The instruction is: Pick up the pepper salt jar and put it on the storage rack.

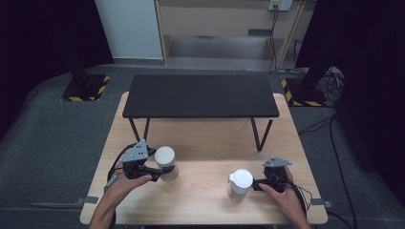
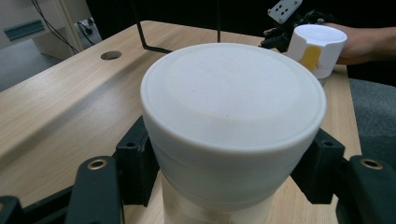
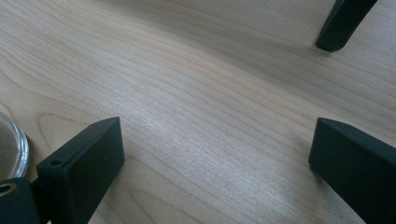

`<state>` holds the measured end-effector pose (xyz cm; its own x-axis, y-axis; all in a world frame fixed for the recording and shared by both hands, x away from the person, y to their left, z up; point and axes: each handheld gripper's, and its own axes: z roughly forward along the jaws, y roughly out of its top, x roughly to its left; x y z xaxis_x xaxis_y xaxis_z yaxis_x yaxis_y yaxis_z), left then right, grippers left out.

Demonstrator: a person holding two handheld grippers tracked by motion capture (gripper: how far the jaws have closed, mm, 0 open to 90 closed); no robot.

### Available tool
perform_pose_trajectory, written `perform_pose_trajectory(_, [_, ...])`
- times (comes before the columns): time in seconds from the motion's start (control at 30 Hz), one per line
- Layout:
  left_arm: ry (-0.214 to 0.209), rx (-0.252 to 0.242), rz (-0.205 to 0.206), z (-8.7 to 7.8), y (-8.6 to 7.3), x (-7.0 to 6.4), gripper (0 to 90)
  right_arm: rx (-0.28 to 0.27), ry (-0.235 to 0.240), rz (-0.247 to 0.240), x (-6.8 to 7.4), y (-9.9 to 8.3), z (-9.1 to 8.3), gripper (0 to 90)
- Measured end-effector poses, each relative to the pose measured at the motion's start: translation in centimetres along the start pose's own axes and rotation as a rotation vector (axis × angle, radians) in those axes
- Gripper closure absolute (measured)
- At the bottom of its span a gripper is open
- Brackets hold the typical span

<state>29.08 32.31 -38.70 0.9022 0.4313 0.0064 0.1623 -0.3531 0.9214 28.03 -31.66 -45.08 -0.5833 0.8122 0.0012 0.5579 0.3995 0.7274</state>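
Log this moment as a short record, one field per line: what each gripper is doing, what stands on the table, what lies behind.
left gripper: jaws closed around the white-lidded jar, below its lid
right gripper: jaws apart with bare wood between them, beside the second white jar
second jar: upright, lid with a pour-spout tab
table: light wood
black shelf: stands on thin legs at the far half of the table

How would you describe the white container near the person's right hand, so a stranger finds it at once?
On the wooden table, look in front of the black shelf, toward the right gripper. The container stands there; unlike the plain flat-topped jar in the left gripper, its lid has a side tab.
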Motion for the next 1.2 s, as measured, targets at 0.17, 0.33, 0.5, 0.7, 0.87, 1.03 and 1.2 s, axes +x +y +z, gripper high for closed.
perform_pose_trajectory(0.17, [-0.019, -0.003, 0.004, 0.1, 0.4, 0.6, 33.4, 0.0, 0.0, 0.0, 0.0, 0.0, 0.0, 4.0])
perform_pose_trajectory(0.33, [-0.033, 0.007, 0.022, 0.1, 1.3, 0.9, 33.4, 0.0, 0.0, 0.0, 0.0, 0.0, 0.0, 4.0])
perform_pose_trajectory(0.5, [-0.044, 0.001, 0.027, 0.0, 2.2, 1.1, 33.4, 0.0, 0.0, 0.0, 0.0, 0.0, 0.0, 4.0])
perform_pose_trajectory(0.7, [-0.046, -0.007, 0.033, -0.2, 3.2, 1.3, 33.4, 0.0, 0.0, 0.0, 0.0, 0.0, 0.0, 4.0])
perform_pose_trajectory(0.87, [-0.045, -0.002, 0.041, -0.3, 4.6, 1.4, 33.4, 0.0, 0.0, 0.0, 0.0, 0.0, 0.0, 4.0])
perform_pose_trajectory(1.03, [-0.046, -0.013, 0.04, -0.6, 6.2, 1.7, 33.4, 0.0, 0.0, 0.0, 0.0, 0.0, 0.0, 4.0])
perform_pose_trajectory(1.2, [-0.046, -0.009, 0.036, -0.9, 7.4, 2.0, 33.4, 0.0, 0.0, 0.0, 0.0, 0.0, 0.0, 4.0])
